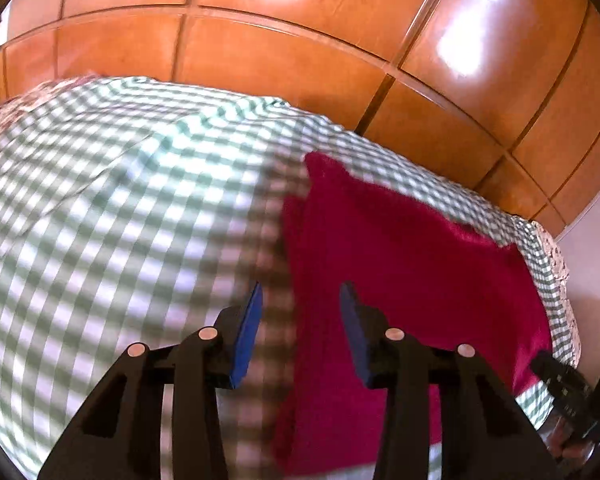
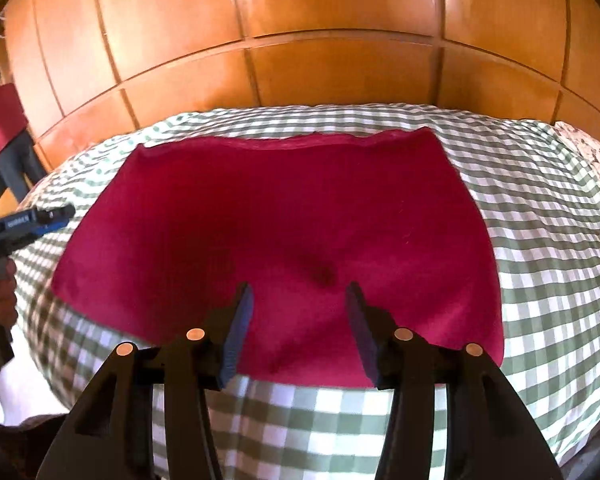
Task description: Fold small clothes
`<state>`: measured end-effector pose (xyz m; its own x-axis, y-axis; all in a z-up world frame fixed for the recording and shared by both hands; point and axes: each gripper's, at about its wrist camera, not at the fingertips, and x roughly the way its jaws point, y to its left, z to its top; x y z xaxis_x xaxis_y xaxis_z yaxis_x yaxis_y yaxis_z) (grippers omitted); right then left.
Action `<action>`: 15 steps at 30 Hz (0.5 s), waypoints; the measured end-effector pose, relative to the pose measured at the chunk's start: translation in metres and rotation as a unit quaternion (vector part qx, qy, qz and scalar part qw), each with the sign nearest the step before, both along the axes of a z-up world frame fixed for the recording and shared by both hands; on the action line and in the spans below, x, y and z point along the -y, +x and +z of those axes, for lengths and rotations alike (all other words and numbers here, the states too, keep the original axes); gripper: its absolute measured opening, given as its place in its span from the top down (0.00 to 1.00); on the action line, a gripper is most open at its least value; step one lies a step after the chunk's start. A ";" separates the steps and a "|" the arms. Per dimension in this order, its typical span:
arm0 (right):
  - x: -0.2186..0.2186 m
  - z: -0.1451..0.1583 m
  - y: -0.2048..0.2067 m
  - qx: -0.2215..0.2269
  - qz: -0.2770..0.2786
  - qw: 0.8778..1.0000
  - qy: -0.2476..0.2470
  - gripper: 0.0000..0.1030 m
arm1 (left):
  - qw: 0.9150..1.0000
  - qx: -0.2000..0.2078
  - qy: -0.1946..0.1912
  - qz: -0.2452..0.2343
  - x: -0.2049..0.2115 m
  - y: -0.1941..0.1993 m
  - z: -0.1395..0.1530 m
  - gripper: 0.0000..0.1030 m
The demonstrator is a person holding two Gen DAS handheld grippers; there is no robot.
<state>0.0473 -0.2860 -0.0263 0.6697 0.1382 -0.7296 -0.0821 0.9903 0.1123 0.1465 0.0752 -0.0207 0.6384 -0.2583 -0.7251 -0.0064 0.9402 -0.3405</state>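
Note:
A dark red garment (image 2: 280,220) lies spread flat on a bed with a green-and-white checked cover (image 2: 540,260). My right gripper (image 2: 299,288) hovers open over the garment's near edge, nothing between its blue pads. In the left wrist view the garment (image 1: 400,280) fills the right half. My left gripper (image 1: 300,292) stands open over the garment's left edge and the checked cover (image 1: 120,200), holding nothing. The left gripper (image 2: 40,216) also shows at the left in the right wrist view, clear of the cloth. The right gripper (image 1: 560,392) shows at the lower right in the left wrist view.
A wooden panelled wardrobe (image 2: 340,20) rises right behind the bed. Floral fabric (image 2: 592,160) sits at the bed's far right corner. A person in a red top (image 2: 4,120) shows at the far left, and a hand (image 2: 2,300) grips the left tool's handle.

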 end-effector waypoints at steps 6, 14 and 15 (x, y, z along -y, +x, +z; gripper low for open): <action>0.010 -0.013 0.011 -0.017 -0.029 0.999 0.011 0.54 | 0.999 -0.045 -0.025 -0.014 0.015 0.051 -0.019 0.88; 0.015 -0.032 0.012 -0.023 -0.033 0.999 0.027 0.52 | 0.996 -0.032 0.084 0.025 0.045 0.043 -0.031 0.88; 0.015 -0.032 0.011 -0.022 -0.031 0.999 0.026 0.51 | 0.995 -0.028 0.096 0.028 0.051 0.038 -0.026 0.86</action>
<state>0.0584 -0.3009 -0.0584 0.6462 0.1353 -0.7511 -0.0141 0.9861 0.1655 0.1844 0.0244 -0.0469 0.6053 -0.0775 -0.7922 -0.0744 0.9854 -0.1533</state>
